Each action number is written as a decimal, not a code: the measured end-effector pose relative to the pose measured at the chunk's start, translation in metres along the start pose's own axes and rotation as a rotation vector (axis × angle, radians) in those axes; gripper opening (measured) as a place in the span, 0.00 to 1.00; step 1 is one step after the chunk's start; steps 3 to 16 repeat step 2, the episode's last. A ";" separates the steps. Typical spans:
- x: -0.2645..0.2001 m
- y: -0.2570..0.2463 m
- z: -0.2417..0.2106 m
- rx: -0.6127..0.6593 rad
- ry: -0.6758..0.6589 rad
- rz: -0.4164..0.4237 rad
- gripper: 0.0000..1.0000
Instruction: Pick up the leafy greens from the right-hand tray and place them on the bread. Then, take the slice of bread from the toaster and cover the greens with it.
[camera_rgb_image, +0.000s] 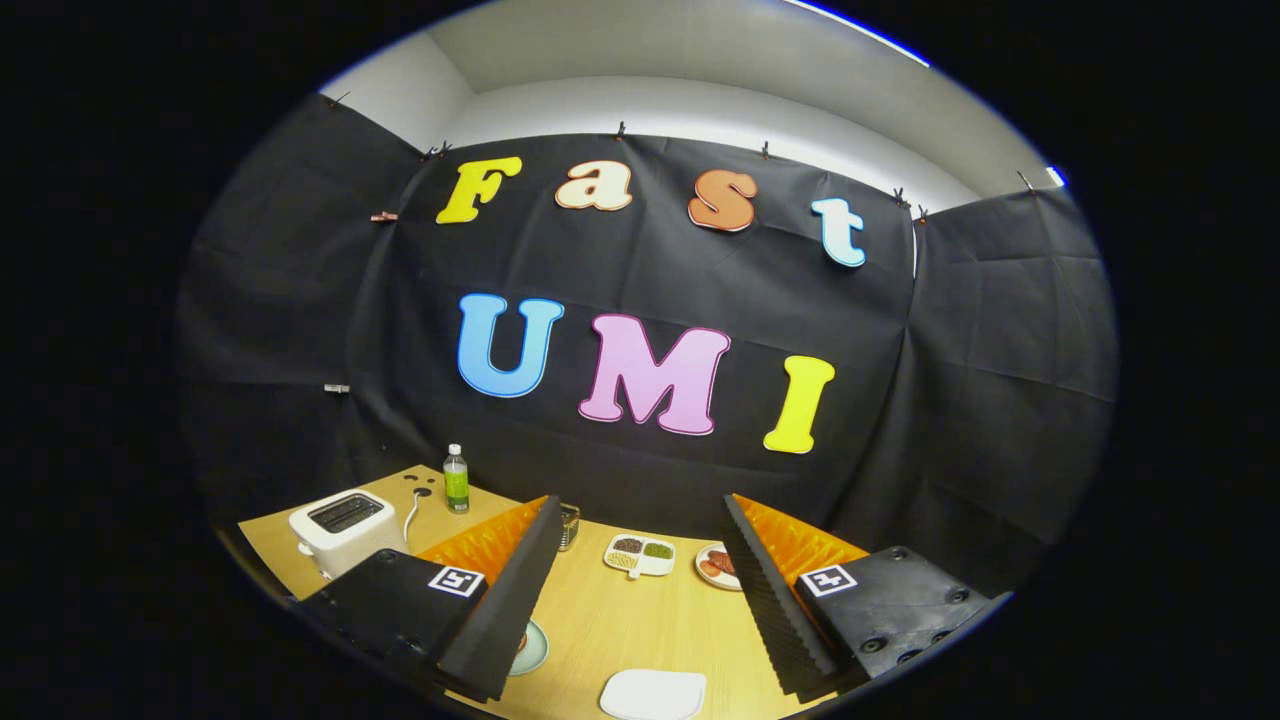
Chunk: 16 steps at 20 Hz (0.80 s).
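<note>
My gripper (642, 505) is open, held high above a wooden table (610, 620), its fingers spread wide with nothing between them. A white toaster (345, 530) stands on the table to the left of the left finger; its top slot looks dark and I cannot tell what is in it. Beyond the fingers lies a white divided tray (640, 555) holding small heaps of grains, one of them green. To its right a round plate (716, 566) with reddish slices is partly hidden by the right finger. Just below, between the fingers, lies a white rounded plate (653, 693).
A green bottle (456, 478) stands behind the toaster near the table's far edge. A small metal container (569, 524) peeks out by the left fingertip. A pale green dish (531, 648) is half hidden under the left finger. Black cloth walls enclose the table.
</note>
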<state>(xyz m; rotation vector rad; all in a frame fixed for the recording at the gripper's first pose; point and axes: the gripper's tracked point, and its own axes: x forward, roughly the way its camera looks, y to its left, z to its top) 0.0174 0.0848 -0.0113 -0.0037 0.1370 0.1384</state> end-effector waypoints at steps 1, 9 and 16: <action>0.000 0.000 0.002 -0.016 -0.007 -0.003 0.98; -0.001 0.000 0.004 -0.029 -0.013 -0.002 0.98; -0.001 0.000 0.004 -0.029 -0.013 -0.002 0.98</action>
